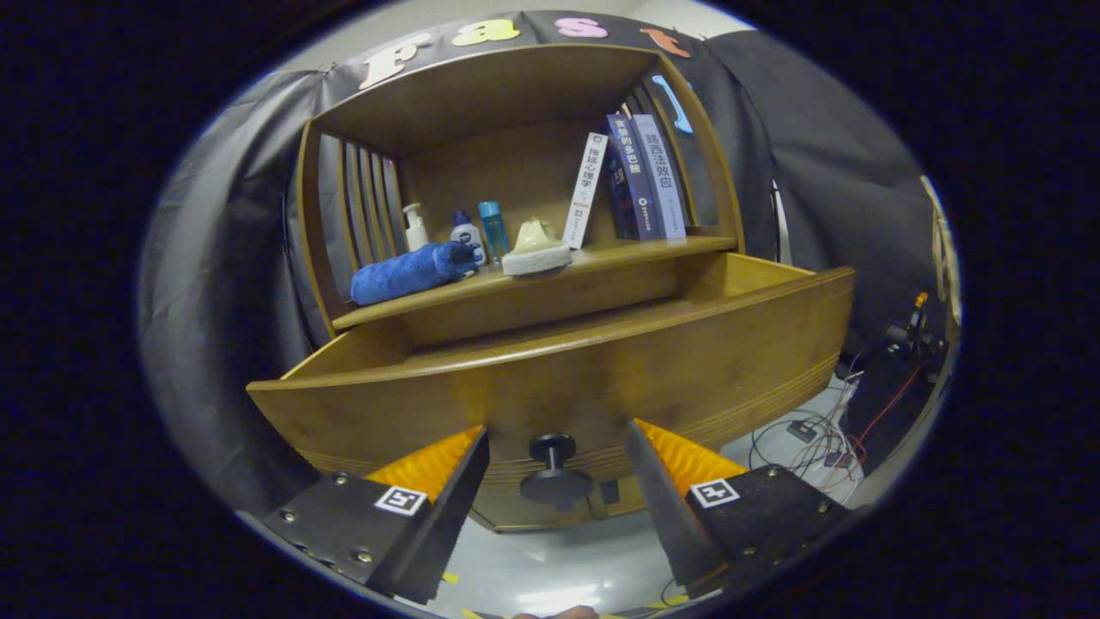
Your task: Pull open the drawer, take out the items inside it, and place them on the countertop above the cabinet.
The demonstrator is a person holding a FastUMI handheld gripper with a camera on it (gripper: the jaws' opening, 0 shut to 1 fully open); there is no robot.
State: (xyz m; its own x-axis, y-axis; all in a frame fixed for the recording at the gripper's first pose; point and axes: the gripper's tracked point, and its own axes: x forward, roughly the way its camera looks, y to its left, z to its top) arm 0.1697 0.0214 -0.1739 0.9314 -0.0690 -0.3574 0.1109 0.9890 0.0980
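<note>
Our gripper [557, 434] hangs open around the black round knob [554, 468]. The brown wooden drawer [559, 378] stands pulled out; we judge emptying remains.

Drawer [550, 378] interior beyond the fingers hidden behind its own front panel; contents can't be told. Knob [553, 451] sits between the spread fingers [443, 468], untouched. Cables [816, 434] past the right finger too small to identify.

The drawer [601, 370] and cabinet [516, 103] are honey-brown wood, the knob [553, 449] black. On the countertop [550, 271] lie a blue rolled towel [408, 271], at its three o'clock a cream sponge [535, 254], then a white book [587, 189] and dark navy ones [640, 176].
</note>
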